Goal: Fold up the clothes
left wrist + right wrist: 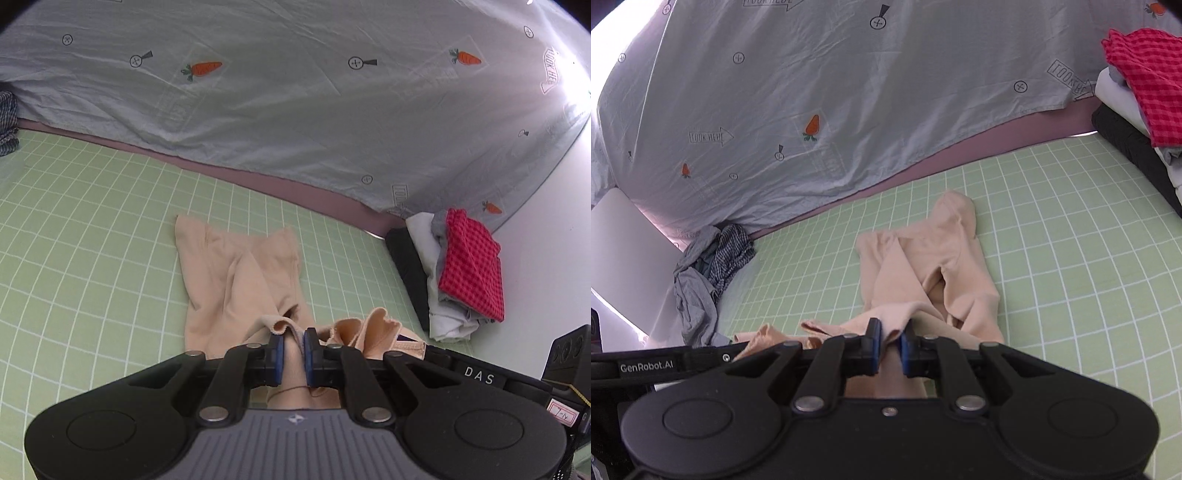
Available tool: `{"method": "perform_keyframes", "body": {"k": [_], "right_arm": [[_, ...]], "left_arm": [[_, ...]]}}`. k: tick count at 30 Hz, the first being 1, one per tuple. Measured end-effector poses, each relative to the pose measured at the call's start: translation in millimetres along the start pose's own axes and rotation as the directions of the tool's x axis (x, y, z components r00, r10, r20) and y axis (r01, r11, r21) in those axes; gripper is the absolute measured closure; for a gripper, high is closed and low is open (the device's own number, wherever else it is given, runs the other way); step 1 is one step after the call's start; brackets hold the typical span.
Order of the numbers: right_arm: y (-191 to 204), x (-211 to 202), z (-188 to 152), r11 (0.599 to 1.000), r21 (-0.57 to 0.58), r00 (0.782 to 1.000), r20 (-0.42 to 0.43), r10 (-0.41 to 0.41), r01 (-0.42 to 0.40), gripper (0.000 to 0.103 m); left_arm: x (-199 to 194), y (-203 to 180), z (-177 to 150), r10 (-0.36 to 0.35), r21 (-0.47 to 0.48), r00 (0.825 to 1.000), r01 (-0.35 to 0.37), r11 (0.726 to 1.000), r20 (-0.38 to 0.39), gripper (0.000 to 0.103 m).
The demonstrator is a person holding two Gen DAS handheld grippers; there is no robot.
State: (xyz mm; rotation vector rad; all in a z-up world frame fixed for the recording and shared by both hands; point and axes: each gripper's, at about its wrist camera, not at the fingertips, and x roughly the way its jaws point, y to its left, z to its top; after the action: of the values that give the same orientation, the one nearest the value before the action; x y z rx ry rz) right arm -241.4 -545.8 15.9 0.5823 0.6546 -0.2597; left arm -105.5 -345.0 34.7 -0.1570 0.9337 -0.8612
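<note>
The beige tights lie on the green grid sheet, legs stretched toward twelve o'clock and the waistband bunched at six. The left gripper has its jaws clenched on that waistband edge; the right gripper pinches it likewise. At three o'clock in the left view sits a folded stack, a red checked cloth on top. At nine o'clock in the right view lies a crumpled heap, probably unfolded clothes. No containers show.
</note>
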Motion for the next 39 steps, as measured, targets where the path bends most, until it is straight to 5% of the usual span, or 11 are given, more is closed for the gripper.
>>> {"method": "perform_keyframes", "body": {"k": [6, 14, 22, 30, 33, 35, 37, 39], "right_arm": [[-6.6, 30.1, 52.7, 0.999, 0.007, 0.998, 0.054, 0.033, -0.033, 0.092], [-31.4, 130.9, 96.7, 0.999, -0.031, 1.000, -0.020, -0.016, 0.015, 0.092], [-60.1, 201.3, 75.6, 0.996, 0.014, 0.989, -0.124, -0.084, 0.087, 0.092], [-74.0, 213.1, 63.8, 0.992, 0.084, 0.987, -0.135, -0.086, 0.098, 0.091], [-77.0, 207.8, 68.9, 0.987, 0.136, 0.989, -0.127, -0.072, 0.090, 0.090], [-76.1, 198.0, 75.0, 0.985, 0.144, 0.993, -0.090, -0.080, 0.092, 0.083], [-74.1, 186.6, 81.6, 0.985, 0.139, 0.994, -0.049, -0.096, 0.102, 0.071], [-75.1, 172.8, 88.1, 0.986, 0.130, 0.994, -0.008, -0.108, 0.108, 0.070]], "left_arm": [[43.8, 17.2, 50.5, 0.022, -0.043, 0.999, -0.021, 0.999, 0.036, 0.091], [137.9, 50.8, 83.7, 0.099, -0.073, 0.994, -0.102, 0.992, -0.051, 0.091], [193.7, 86.7, 65.3, 0.147, -0.160, 0.978, -0.171, 0.972, -0.149, 0.091], [204.4, 88.7, 58.6, 0.164, -0.133, 0.974, -0.186, 0.973, -0.159, 0.089], [194.0, 87.2, 65.9, 0.179, -0.120, 0.974, -0.196, 0.973, -0.136, 0.072], [182.3, 88.4, 69.7, 0.188, -0.137, 0.977, -0.201, 0.970, -0.103, 0.045], [168.5, 92.1, 71.2, 0.173, -0.173, 0.983, -0.181, 0.968, -0.064, 0.037], [155.3, 95.5, 70.2, 0.162, -0.200, 0.986, -0.167, 0.966, -0.038, 0.034]]}}
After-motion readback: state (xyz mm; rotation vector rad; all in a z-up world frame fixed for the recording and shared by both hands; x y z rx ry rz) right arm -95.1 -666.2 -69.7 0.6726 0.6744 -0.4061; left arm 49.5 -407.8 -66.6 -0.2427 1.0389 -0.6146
